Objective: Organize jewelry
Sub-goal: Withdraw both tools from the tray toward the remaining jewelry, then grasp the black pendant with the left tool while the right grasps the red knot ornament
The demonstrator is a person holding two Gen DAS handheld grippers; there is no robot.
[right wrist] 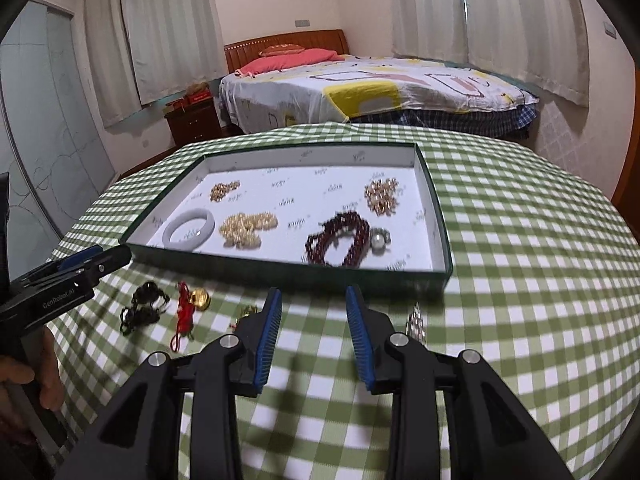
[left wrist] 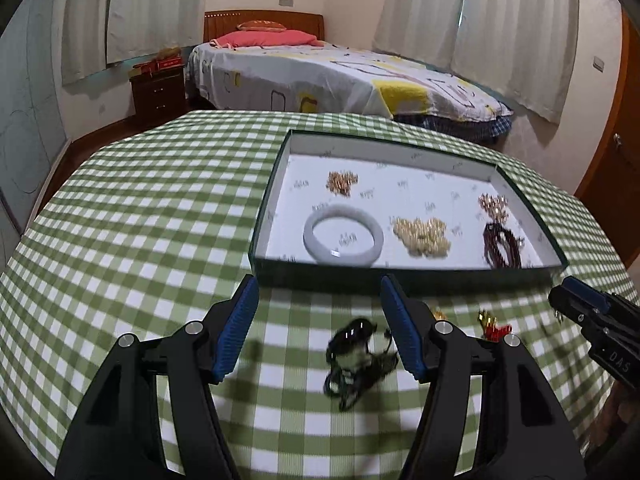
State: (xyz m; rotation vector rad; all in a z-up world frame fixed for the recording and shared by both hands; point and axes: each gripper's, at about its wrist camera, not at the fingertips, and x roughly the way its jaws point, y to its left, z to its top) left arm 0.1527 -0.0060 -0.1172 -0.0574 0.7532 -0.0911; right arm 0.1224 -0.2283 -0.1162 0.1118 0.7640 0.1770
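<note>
Both grippers, left (left wrist: 320,300) and right (right wrist: 314,312), hover with jaws open and empty near a tray (right wrist: 280,276) of jewelry; a dark necklace (left wrist: 356,356) lies between the left's fingers.

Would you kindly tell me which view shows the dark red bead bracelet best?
The right wrist view: the dark red bead bracelet lies whole in the tray. In the left wrist view it sits cramped near the tray's right wall, partly hidden.
</note>
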